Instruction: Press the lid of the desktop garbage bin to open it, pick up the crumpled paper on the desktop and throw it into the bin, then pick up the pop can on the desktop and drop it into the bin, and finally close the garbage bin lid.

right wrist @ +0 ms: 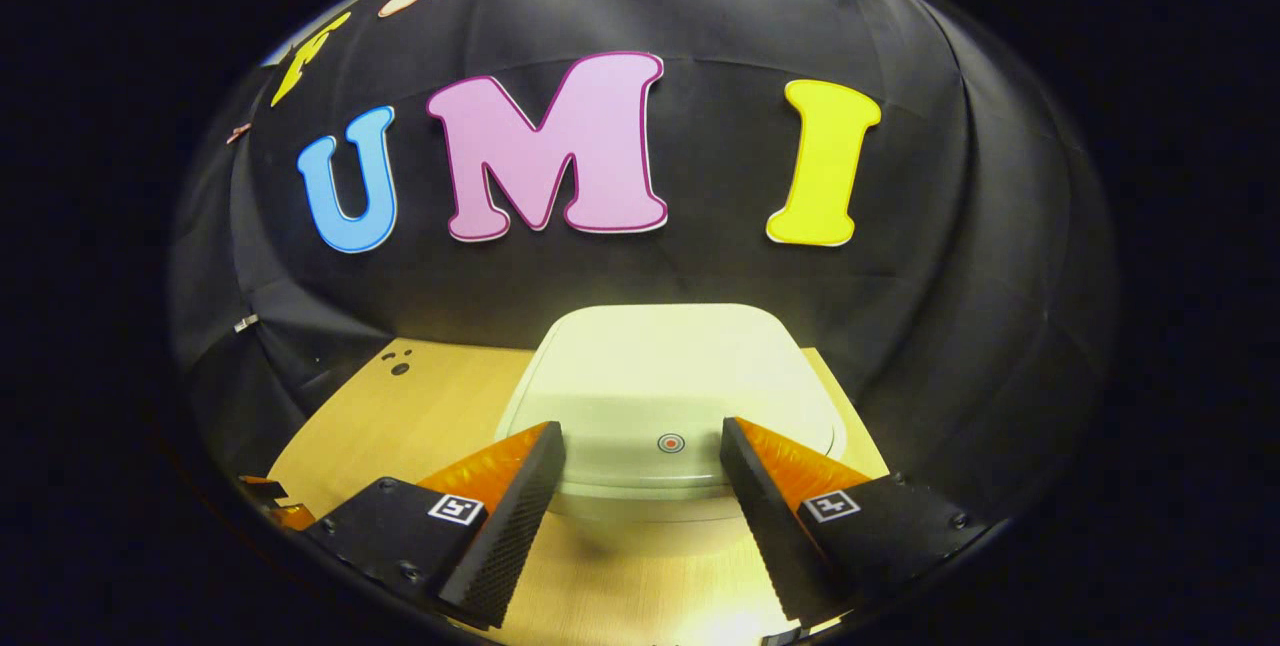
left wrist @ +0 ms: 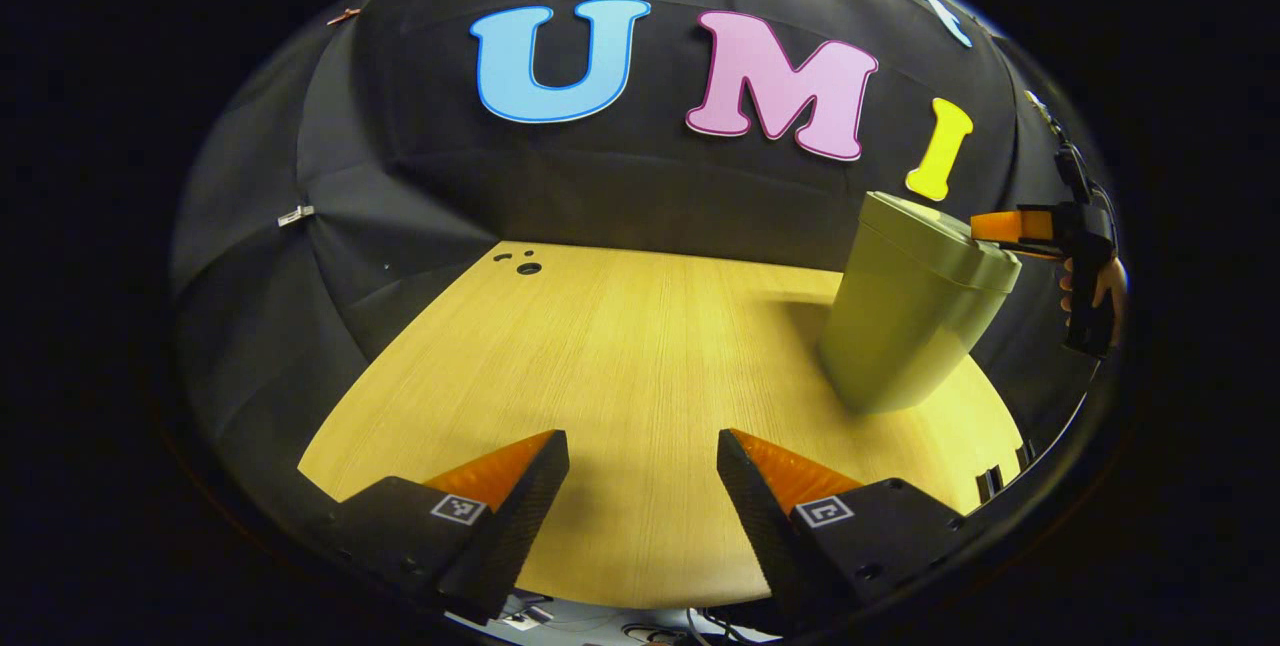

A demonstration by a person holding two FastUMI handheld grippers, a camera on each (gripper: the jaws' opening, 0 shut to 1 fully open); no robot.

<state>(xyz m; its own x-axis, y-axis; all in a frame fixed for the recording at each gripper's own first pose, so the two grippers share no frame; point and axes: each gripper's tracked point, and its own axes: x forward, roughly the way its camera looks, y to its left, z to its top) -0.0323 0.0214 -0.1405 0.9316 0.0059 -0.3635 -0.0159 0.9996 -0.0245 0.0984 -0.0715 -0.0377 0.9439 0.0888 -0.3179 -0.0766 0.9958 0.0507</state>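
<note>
Wooden desk [left wrist: 620,346], left gripper view: left tool [left wrist: 643,471] wide, holding nothing, low over bare boards; garbage bin [left wrist: 900,326] stands well off to its right, lid [left wrist: 940,231] down, with the right tool [left wrist: 1010,226] at the lid's far edge, held in a hand [left wrist: 1095,286]; how wide that one stands cannot be told here. Right gripper view: right tool [right wrist: 643,471] wide, holding nothing, just above the lid [right wrist: 670,386], dead ahead; round press mark [right wrist: 671,443] lies between its fingers. Right tool judged nearer for the press.

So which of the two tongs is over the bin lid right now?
The right tongs, open above the closed garbage bin lid. The left tongs hang open over bare table.
</note>
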